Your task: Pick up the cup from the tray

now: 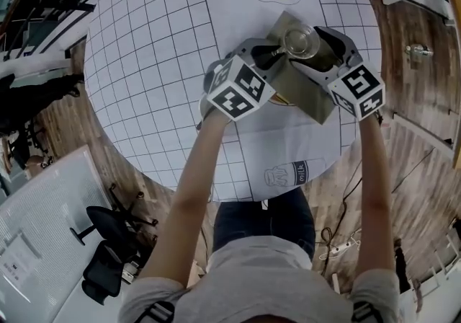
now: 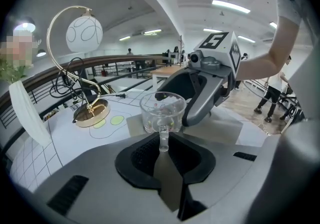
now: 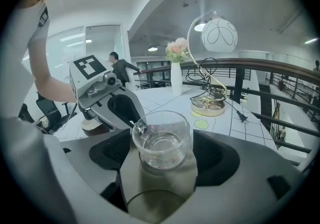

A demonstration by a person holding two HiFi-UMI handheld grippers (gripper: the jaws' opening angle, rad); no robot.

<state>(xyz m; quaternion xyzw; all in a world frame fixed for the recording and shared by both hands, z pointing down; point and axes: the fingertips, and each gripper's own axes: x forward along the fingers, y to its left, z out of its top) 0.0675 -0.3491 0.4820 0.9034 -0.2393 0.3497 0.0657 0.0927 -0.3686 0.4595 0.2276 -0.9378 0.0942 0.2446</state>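
Open-plan office: swivel chair (image 1: 104, 267), ceiling strip lights (image 2: 231, 6), railing (image 2: 115, 59).

shirt (image 1: 245, 282): grey, short sleeves | trousers (image 1: 263, 217): dark, perhaps denim | left gripper (image 1: 279, 55), right gripper (image 1: 317, 55): grey, marker cubes

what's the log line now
left tool: shut on clear glass cup handle | right tool: open around cup | cup on grey square tray

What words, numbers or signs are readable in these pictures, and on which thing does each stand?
"milk": on the bottle drawing printed on the tablecloth, at the table's near edge.
Marker cubes: black-and-white square patterns only, no letters.
Sleeve print, right gripper view: too blurred to read.
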